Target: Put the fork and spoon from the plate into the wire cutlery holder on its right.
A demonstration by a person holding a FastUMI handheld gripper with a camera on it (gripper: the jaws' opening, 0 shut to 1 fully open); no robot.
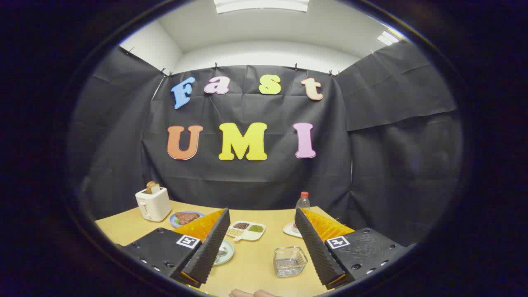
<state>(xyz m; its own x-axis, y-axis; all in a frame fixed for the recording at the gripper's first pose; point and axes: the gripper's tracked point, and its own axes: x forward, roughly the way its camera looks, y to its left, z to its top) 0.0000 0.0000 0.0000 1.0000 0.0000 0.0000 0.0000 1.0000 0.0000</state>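
Hovering above the wooden table (pixel 255 264), the gripper (pixel 262 225) holds its fingers wide apart, gripping nothing. Between them lies the wire cutlery holder (pixel 290 260), empty and upright. The plate (pixel 225 251) sits partly behind the left finger; cutlery direction cannot be told.

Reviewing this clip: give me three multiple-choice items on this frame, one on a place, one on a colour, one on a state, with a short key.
1. Where is the wire cutlery holder?
A. On the toaster
B. On the table between the claw's fingers
C. On the blue plate

2. What colour is the bottle cap?
A. Red
B. Green
C. White

3. What state is the claw in?
A. Shut on a fork
B. Shut on the bottle
C. Open, holding nothing

Key: 1 B, the holder sits on the bare table between the fingers. 2 A, the cap is red. 3 C, the fingers stand wide apart with nothing held.
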